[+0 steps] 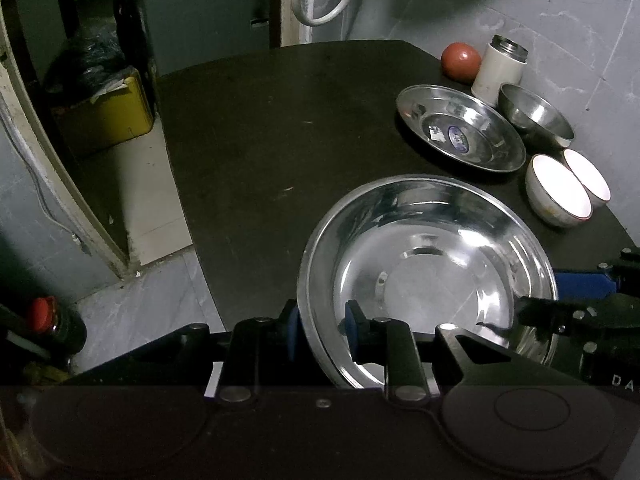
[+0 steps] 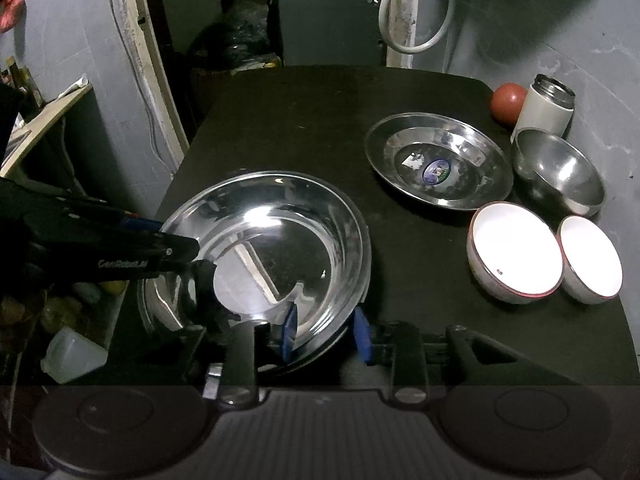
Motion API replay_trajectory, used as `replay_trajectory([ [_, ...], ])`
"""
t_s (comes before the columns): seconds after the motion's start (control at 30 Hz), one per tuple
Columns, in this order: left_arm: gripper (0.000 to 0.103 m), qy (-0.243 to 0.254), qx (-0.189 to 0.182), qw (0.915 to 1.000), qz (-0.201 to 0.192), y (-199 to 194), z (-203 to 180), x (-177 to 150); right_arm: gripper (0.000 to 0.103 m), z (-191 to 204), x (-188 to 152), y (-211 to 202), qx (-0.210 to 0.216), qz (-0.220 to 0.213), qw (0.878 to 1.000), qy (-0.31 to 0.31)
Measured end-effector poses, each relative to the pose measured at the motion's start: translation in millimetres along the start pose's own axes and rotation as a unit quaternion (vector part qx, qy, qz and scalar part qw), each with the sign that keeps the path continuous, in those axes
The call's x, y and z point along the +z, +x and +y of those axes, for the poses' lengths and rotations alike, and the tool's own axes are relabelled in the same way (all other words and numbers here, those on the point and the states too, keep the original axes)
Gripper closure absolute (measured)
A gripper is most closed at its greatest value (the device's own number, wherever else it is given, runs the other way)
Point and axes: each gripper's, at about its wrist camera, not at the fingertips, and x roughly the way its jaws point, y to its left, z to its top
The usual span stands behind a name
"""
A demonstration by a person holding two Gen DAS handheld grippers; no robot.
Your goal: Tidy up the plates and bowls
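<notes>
Both tongs clamped on one large steel plate (image 1: 428, 276) at the near edge of the black table (image 1: 280, 140). Left gripper (image 1: 322, 334) pinching the plate's near-left rim, one blue pad outside, one inside. Right gripper (image 2: 326, 334) pinching the near-right rim of the same plate the same way, pads either side of the rim. Whether lifted or resting on the table, cannot tell.

Counted on the table: two steel plates, namely the gripped one and a smaller steel plate (image 2: 438, 160) with an oval sticker, lying further back on the right. One steel bowl (image 2: 560, 172) just right of that smaller plate. Two white bowls (image 2: 516, 258) with reddish rims, side by side and touching, near the right edge in front of the steel bowl. One white canister (image 2: 544, 106) with a metal top standing behind the steel bowl. One red ball (image 2: 508, 102), round, possibly a fruit, just left of the canister, against the wall.

Beside the table on the left: one yellow box (image 1: 108, 116) on the floor.
</notes>
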Motion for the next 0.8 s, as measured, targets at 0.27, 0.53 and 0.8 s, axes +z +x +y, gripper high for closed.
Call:
replay_trajectory([
  [0.27, 0.058, -0.009, 0.002, 1.0, -0.004, -2.4, 5.6, 4.4, 0.059, -5.7, -0.8, -2.5, 0.0, -0.008, 1.0, 0.013],
  [0.53, 0.032, -0.022, 0.012, 0.9992, -0.031, -8.8, 14.1, 23.8, 0.033, -22.3, 0.0, -12.0, -0.006, -0.035, 0.998, 0.049],
  [0.8, 0.007, -0.033, 0.004, 0.998, -0.054, -2.4, 12.8, 55.9, 0.013, -37.1, 1.0, -20.7, -0.009, -0.064, 0.994, 0.083],
])
